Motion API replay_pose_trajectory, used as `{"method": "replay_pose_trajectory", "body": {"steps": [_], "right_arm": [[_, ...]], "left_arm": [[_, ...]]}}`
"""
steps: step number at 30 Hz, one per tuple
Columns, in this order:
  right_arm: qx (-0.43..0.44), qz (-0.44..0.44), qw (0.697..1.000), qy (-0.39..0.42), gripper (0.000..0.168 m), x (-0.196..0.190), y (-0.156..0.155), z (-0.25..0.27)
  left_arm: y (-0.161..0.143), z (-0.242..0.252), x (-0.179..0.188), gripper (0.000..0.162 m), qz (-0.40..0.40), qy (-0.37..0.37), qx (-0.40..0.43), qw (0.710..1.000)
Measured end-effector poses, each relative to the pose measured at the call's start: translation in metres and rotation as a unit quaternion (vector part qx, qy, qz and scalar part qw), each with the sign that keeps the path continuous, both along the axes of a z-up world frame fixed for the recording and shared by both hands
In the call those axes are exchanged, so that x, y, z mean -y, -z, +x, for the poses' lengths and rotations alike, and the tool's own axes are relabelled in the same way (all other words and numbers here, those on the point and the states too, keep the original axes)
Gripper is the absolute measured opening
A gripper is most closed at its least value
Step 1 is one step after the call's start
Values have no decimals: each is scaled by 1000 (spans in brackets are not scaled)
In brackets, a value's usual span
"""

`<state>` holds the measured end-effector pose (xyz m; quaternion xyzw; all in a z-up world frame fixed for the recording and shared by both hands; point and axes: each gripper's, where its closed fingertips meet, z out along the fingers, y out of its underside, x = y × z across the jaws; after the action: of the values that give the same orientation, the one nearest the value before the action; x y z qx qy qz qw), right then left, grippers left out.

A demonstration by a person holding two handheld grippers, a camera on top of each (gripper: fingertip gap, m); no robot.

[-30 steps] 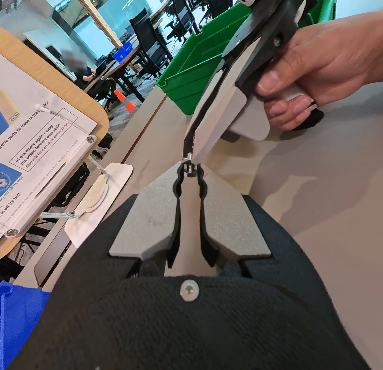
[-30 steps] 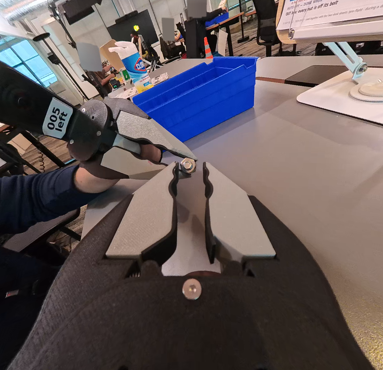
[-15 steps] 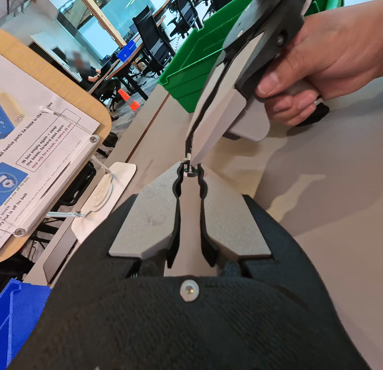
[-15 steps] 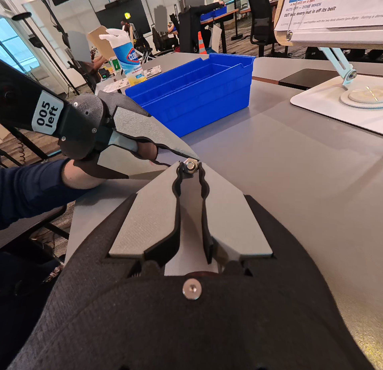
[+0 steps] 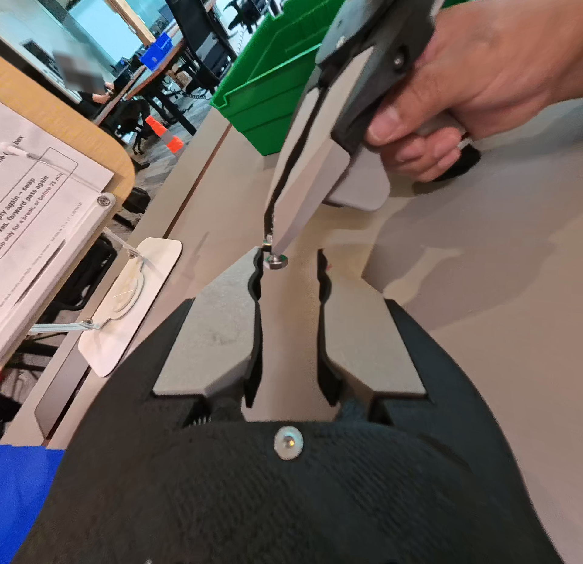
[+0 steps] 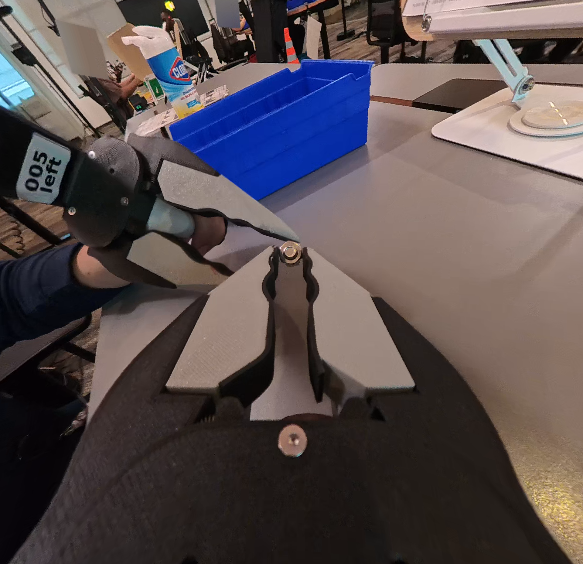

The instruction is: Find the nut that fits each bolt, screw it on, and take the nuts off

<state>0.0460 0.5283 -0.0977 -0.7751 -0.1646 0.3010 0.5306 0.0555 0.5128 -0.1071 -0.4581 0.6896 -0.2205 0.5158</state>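
While the right gripper (image 6: 288, 254) is clamped on the nut (image 6: 289, 253) at its fingertips, with the bolt (image 5: 276, 259) hanging below that nut in the left wrist view, the left gripper (image 5: 288, 258) stands with its jaws spread wide and grips nothing, its upper finger (image 6: 252, 219) close beside the nut. Both tools are held above a plain grey table (image 6: 441, 233), with a blue bin (image 6: 277, 129) at 12 o'clock in the right wrist view and a green bin (image 5: 271, 85) at 12 o'clock in the left wrist view. An open office with dark chairs (image 5: 202, 44) and an orange cone (image 5: 164, 135) lies beyond.
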Motion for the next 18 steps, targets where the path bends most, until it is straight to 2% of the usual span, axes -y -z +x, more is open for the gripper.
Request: {"method": "replay_pose_trajectory", "body": {"steps": [3,7,12,18], "right_arm": [[-19,-2,1000,-11,12,2,-3,-1],[-15,4,1000,-8,12,3,-6,-1],[-19,2,1000,-9,12,3,-6,-2],[-13,7,999,-30,12,8,-7,-11]], "left_arm": [[-1,0,-9,29,26,-30,-1,999],[9,-2,-17,29,1,-41,-22,999],[5,1,-9,27,-10,-26,-8,1000],[5,1,-9,14,-26,-25,-2,999]]}}
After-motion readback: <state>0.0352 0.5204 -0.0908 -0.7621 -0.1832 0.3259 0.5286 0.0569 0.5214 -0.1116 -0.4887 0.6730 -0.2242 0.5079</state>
